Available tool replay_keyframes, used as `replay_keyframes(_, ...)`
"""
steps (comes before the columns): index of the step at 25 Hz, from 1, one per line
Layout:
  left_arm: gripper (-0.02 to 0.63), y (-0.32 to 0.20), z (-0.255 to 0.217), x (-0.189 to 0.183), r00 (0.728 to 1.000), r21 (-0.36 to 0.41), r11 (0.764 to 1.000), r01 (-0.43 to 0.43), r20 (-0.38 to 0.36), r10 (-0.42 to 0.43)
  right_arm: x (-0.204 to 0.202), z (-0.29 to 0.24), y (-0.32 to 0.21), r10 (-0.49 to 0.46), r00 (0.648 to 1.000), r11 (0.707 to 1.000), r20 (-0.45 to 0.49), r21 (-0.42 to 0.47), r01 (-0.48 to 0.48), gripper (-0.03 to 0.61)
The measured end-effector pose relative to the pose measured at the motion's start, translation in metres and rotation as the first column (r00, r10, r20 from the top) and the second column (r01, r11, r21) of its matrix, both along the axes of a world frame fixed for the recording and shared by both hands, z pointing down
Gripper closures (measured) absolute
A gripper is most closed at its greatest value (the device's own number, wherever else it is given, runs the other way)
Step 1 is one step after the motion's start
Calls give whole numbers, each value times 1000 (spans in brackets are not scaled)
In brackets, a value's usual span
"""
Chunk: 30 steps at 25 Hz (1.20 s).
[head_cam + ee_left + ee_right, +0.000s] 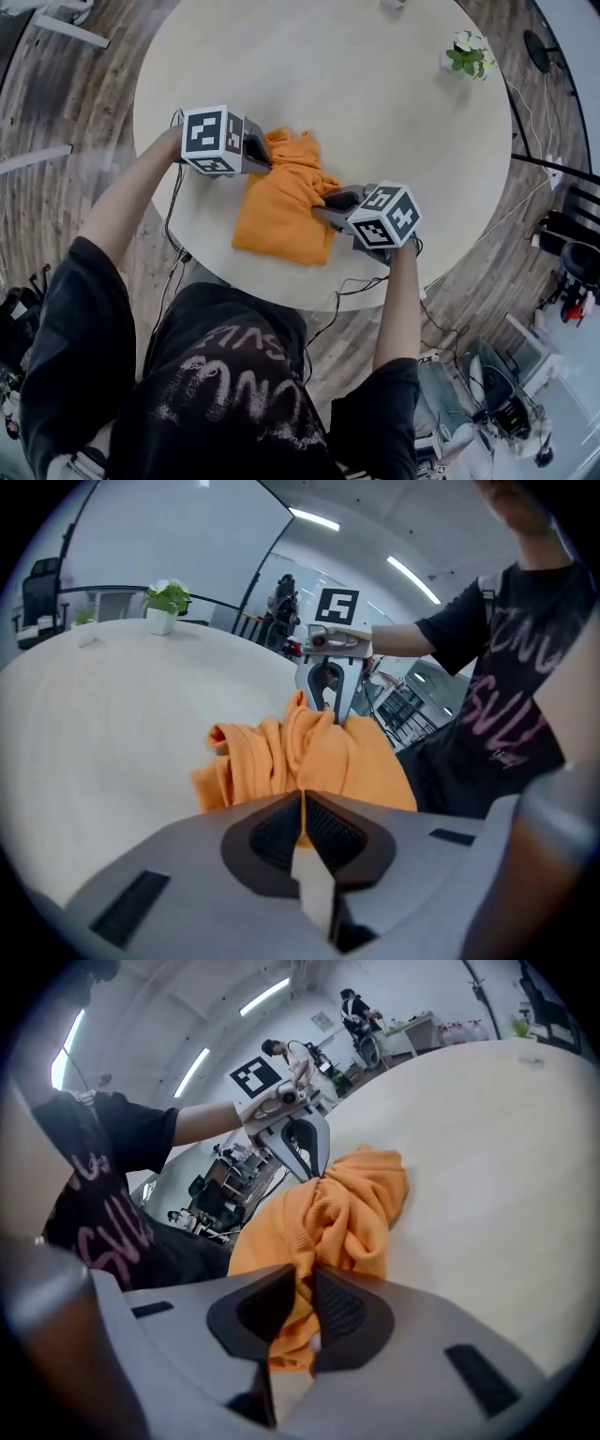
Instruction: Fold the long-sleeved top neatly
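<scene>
Your left claw (265,156) and right claw (323,208) each pinch the bunched-up orange top (279,214) by the table (328,75) edge closest to you

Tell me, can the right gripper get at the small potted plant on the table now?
Probably not yet: the right gripper is shut on the orange top, and the potted plant stands far across the table. Only bare table lies between them.
</scene>
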<state>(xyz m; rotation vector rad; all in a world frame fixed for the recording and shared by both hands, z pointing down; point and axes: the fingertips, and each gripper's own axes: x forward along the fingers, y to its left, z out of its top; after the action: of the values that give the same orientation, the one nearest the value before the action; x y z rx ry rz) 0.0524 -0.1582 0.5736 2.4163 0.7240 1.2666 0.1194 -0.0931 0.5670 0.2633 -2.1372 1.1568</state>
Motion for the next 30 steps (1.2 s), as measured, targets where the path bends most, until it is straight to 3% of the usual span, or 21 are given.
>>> replay_keyframes(2, 594, 14, -1, -5, 997, -23, 997, -69, 25, 69, -6, -1, 16, -55, 998, 997, 0, -55, 55, 519)
replay_keyframes(4, 594, 24, -1, -11, 992, -34, 992, -118, 40, 120, -13, -5, 26, -117, 993, 992, -7, -57, 117, 519)
replay_keyframes(7, 587, 21, -6, -12, 994, 18, 994, -111, 13, 111, -15, -22, 13, -113, 993, 988, -21, 104, 115, 507)
replay_keyframes(10, 563, 4, -14, -13, 999, 78, 997, -17, -34, 20, -4, -34, -9, 0, 998, 965, -57, 262, 15, 445)
replay_keyframes(12, 565, -7, -17, -13, 996, 115, 991, 71, -65, -63, 5, -29, -18, 57, 989, 937, -136, 350, -6, 453)
replay_keyframes(16, 565, -27, -34, -9, 954, 136, 952, 274, -167, -250, 9, -35, -32, 201, 968, 872, -149, 477, -108, 428)
replay_keyframes(19, 565, -33, -53, -17, 904, 136, 910, 391, -244, -352, 11, -53, -31, 316, 942, 814, -114, 543, -208, 428)
replay_keyframes(23, 581, -38, -81, -33, 834, 151, 849, 507, -332, -440, 23, -79, -32, 497, 864, 703, -83, 622, -344, 454)
replay_keyframes(26, 603, -39, -107, -41, 768, 141, 796, 589, -403, -498, 29, -108, -29, 611, 790, 594, -55, 691, -411, 491)
replay_keyframes(30, 603, -33, -133, -57, 675, 133, 709, 692, -466, -572, 25, -149, -13, 722, 689, 432, 57, 741, -514, 548)
